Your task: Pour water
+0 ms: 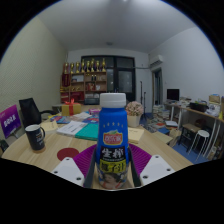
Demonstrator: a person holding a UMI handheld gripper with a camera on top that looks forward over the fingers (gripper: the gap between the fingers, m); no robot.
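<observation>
Gripper view, looking forward over a cluttered wooden table [60, 150]. Plastic water bottle [113, 135] upright between the fingers of the gripper [112, 170] — blue cap on top, red-and-blue label below, yellow characters lower down. Magenta pads [141, 158] close at either side of the bottle's lower body, fingers narrowed about it; contact at both pads not plain to see, so firm hold or small gap cannot be told. Bottle's foot hidden low between the fingers, so standing on the table or lifted off it likewise unclear.

Off to the left on the table, a dark mug [36, 137] with a white mark, well apart from the bottle. Behind it, a flat teal book or folder [88, 130] among loose papers, and an orange box [70, 108] farther back. Beyond the table, a dark shelf [88, 80] lined with small items against the far wall. To the right — a desk with a monitor [173, 95] and a white stool [200, 140] beside it.
</observation>
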